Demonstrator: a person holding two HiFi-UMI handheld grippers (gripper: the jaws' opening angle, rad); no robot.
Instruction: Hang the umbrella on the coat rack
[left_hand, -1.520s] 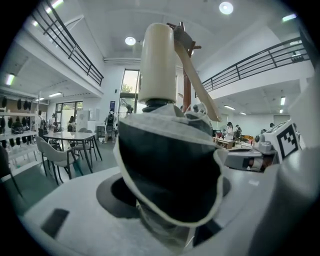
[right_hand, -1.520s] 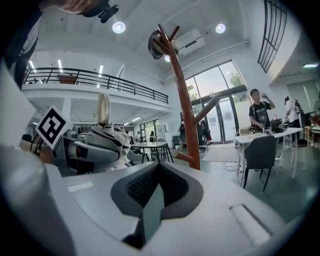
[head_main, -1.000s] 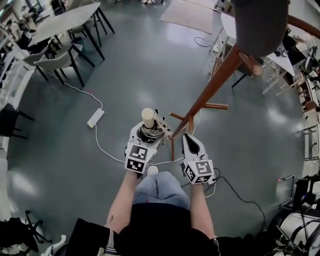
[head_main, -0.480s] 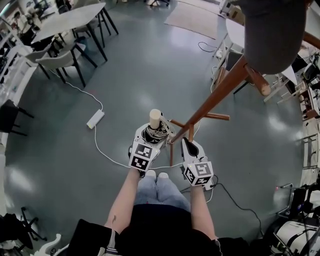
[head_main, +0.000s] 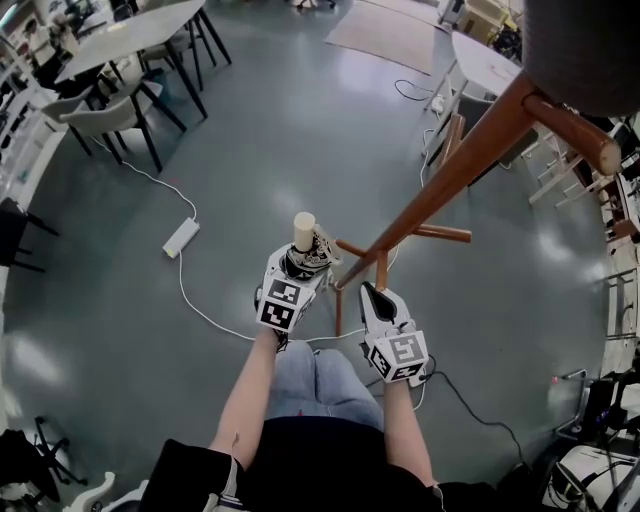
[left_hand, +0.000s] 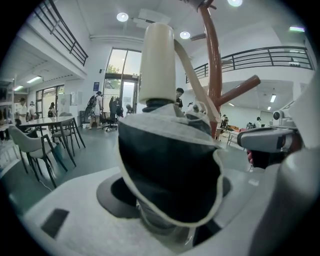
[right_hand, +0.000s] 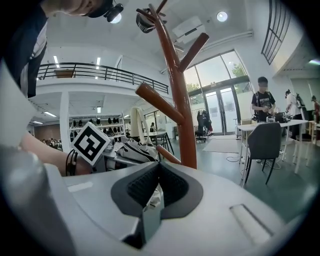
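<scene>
Umbrella (head_main: 311, 262), folded, stands upright in the left gripper (head_main: 299, 270), whose jaws are clamped round its dark canopy; its cream handle (left_hand: 156, 65) points up, so its long axis runs along the jaws; a pale strap (left_hand: 192, 80) trails from the handle toward the coat rack (head_main: 450, 170). The rack's trunk rises just ahead and to the right, a short peg (left_hand: 239, 90) jutting at about handle height; the right gripper (head_main: 372, 293), jaws pressed together with nothing clearly between them, sits nearer the rack's foot.
</scene>
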